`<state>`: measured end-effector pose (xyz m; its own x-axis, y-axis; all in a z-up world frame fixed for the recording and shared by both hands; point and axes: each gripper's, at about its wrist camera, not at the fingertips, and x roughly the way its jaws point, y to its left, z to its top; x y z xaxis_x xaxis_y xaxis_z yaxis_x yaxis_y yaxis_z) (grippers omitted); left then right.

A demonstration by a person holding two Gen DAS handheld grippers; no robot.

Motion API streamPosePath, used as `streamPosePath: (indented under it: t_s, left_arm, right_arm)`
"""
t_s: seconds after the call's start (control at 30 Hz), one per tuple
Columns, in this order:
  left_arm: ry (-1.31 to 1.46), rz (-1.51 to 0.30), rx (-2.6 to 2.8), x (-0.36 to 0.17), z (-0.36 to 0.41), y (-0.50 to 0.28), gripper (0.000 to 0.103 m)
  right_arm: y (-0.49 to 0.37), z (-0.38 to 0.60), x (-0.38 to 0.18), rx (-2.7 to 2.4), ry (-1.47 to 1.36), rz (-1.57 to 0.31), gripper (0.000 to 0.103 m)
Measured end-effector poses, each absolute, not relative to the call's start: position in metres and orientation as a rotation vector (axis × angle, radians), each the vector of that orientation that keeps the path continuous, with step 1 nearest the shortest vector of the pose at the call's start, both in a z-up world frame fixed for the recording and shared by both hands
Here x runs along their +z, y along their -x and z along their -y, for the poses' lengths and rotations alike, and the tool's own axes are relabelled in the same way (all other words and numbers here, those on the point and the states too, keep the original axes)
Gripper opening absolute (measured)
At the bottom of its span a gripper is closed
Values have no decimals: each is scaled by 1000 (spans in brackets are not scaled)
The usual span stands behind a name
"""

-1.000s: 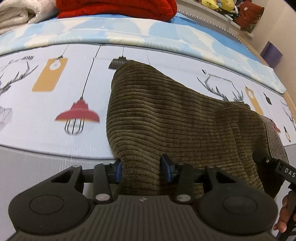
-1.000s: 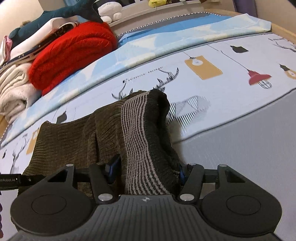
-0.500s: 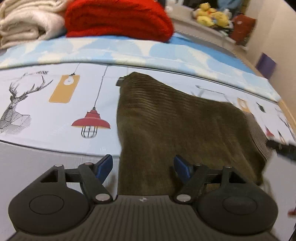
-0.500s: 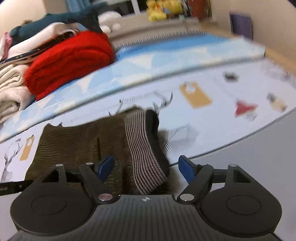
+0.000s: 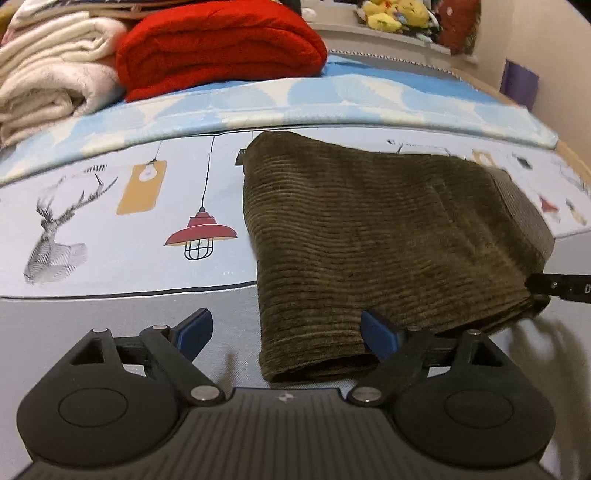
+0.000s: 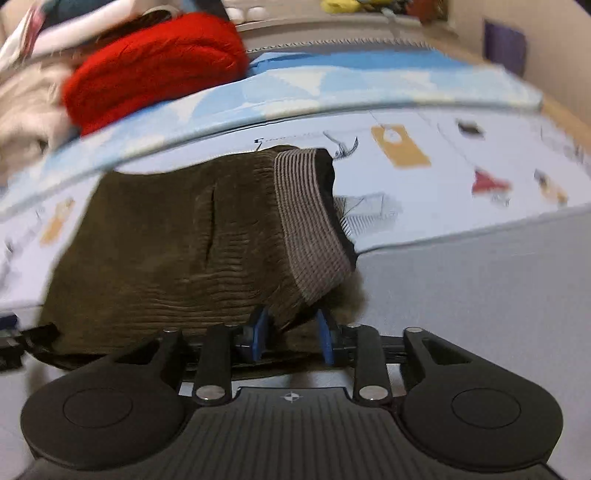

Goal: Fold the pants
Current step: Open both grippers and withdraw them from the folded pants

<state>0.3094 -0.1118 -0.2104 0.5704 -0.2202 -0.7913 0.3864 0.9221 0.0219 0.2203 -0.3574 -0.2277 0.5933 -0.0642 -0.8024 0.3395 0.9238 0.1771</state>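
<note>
Although folded into a thick, squarish bundle, the pants (image 5: 388,236) show their make plainly: olive-brown corduroy with fine ribs, and a striped grey knit waistband (image 6: 310,221) turned up along one edge. They lie on a printed mat (image 5: 110,221) with deer, red lamps and yellow bulb tags, the near edge of the bundle hanging over onto the plain grey border (image 5: 110,314).

From the left wrist, the left gripper (image 5: 286,334) has its blue-padded fingers (image 5: 194,330) spread wide, with the near corner of the bundle lying between them but not pinched. A black bar of the other tool pokes in at the right edge, against the bundle's far corner. From the right wrist, which is somewhat blurred, the right gripper (image 6: 290,338) has its fingers (image 6: 258,338) drawn close, and a fold of corduroy just under the waistband sits between them; they appear clamped on it. Only this view shows the waistband stripes clearly and a vertical crease or seam (image 6: 210,221) down the cloth.

Behind the mat lies a light blue and white sheet (image 5: 332,99). On it rest a folded red blanket (image 5: 218,44) and cream towels (image 5: 48,85), with yellow plush toys (image 5: 395,14) farther back.
</note>
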Motion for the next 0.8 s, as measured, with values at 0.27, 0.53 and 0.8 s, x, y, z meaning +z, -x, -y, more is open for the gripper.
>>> streamPosePath:
  t_s: [0.27, 0.53, 0.8]
  left_arm:
    - [-193, -954, -356, -168, 119, -277, 93]
    - [-85, -968, -397, -112, 92, -185, 93]
    - [-123, -949, -341, -106, 82, -130, 93]
  right_arm:
    - [-196, 326, -194, -260, -339, -909, 61]
    - [-90, 285, -132, -245, -148, -784, 87]
    - [-27, 276, -129, -290, -99, -695, 88]
